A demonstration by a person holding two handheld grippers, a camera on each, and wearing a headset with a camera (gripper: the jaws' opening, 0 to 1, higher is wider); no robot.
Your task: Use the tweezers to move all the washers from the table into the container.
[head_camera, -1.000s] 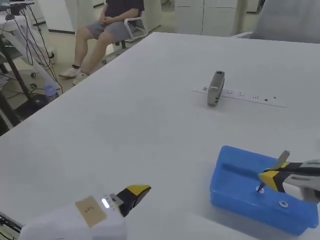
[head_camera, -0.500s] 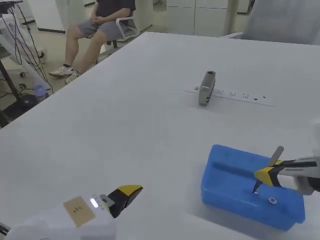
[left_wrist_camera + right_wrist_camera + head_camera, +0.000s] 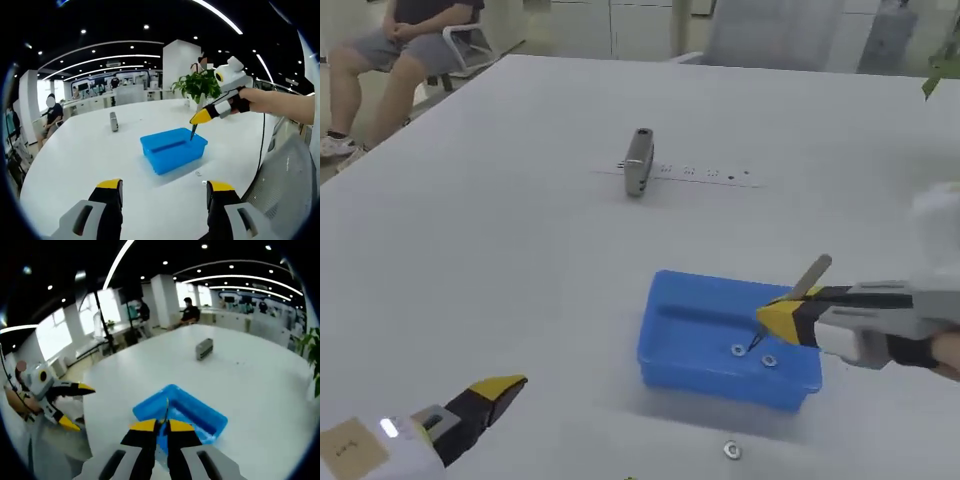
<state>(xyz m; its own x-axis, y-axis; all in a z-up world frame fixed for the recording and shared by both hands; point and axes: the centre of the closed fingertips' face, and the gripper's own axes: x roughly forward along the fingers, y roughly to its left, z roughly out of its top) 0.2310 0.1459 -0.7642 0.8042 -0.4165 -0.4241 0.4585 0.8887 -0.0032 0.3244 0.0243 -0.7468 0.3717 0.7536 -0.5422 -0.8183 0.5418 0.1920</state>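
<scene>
A blue container (image 3: 705, 320) stands on the white table, with two washers (image 3: 737, 350) on its floor. My right gripper (image 3: 775, 318) is shut on the tweezers (image 3: 813, 275), whose tip points down into the container right beside those washers. One more washer (image 3: 731, 450) lies on the table in front of the container. The right gripper view looks down the tweezers (image 3: 166, 410) onto the container (image 3: 200, 415). My left gripper (image 3: 505, 385) hovers open at the lower left, well clear of the container (image 3: 172, 147), with nothing between its jaws (image 3: 165, 186).
A white power strip (image 3: 695, 172) with a grey adapter (image 3: 639, 160) plugged into it lies further back on the table. A person (image 3: 405, 35) sits on a chair at the far left. A potted plant (image 3: 197, 85) stands beyond the table.
The head camera has swung right, so everything sits further left. The tweezers stay over the container. Two washers now show on its floor where one showed before.
</scene>
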